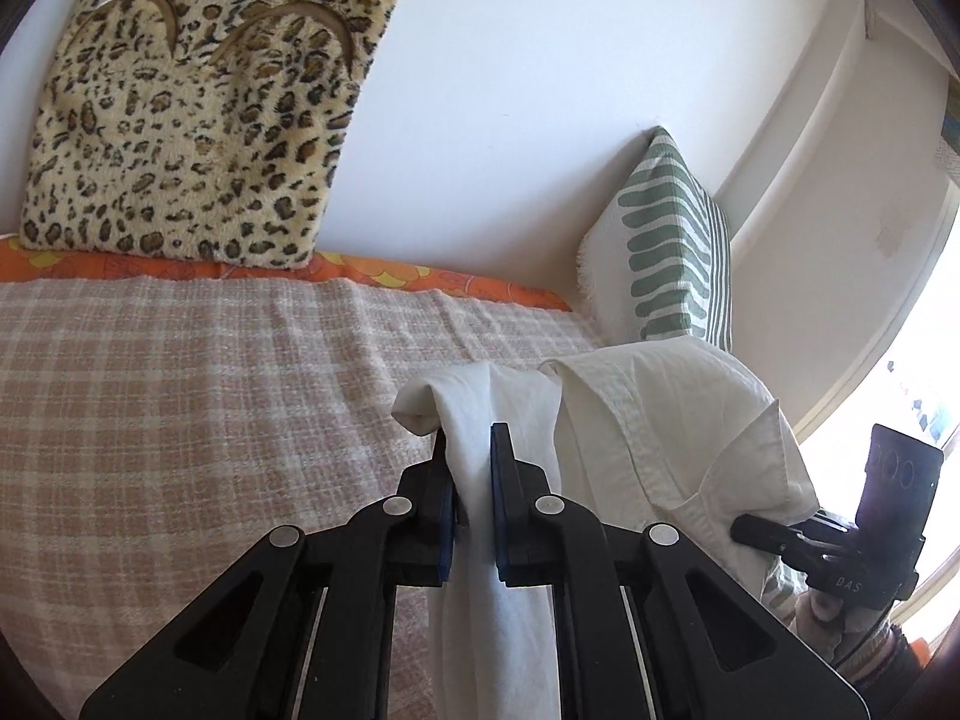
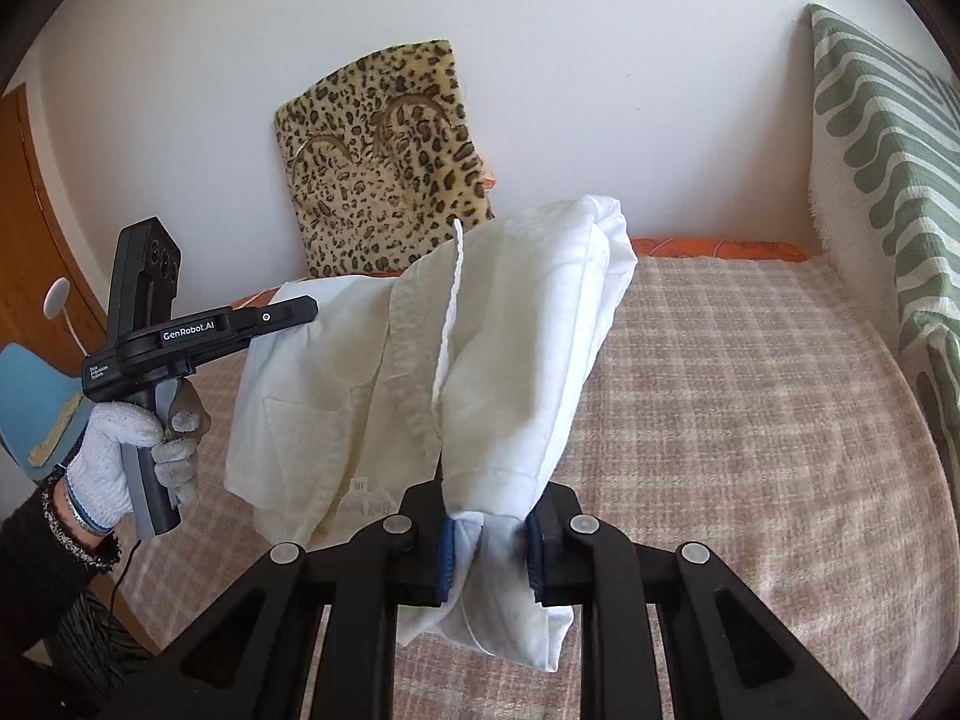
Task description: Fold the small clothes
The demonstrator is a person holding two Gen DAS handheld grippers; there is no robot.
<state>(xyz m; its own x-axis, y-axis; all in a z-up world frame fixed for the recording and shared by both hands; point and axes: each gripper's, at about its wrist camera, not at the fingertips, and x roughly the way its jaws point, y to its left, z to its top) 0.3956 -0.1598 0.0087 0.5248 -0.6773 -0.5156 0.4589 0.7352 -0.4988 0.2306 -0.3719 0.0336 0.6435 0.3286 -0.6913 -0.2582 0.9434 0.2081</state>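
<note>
A small white shirt (image 1: 678, 420) hangs lifted above the bed, stretched between both grippers. My left gripper (image 1: 471, 438) is shut on a bunched fold of it, and the cloth runs down between the blue pads. My right gripper (image 2: 489, 516) is shut on another gathered part of the white shirt (image 2: 540, 312), which drapes up and to the left, showing a chest pocket and a label. In the right wrist view a gloved hand (image 2: 114, 456) holds the left gripper (image 2: 309, 306), whose tips are hidden in the shirt's edge. The right gripper (image 1: 741, 525) shows at the left wrist view's lower right.
A pink and cream checked blanket (image 1: 180, 390) covers the bed (image 2: 750, 390). A leopard-print cushion (image 1: 198, 102) leans on the white wall, and a green striped cushion (image 1: 666, 246) stands in the corner. An orange sheet edge (image 1: 420, 276) runs along the wall. A wooden door (image 2: 24, 180) is at left.
</note>
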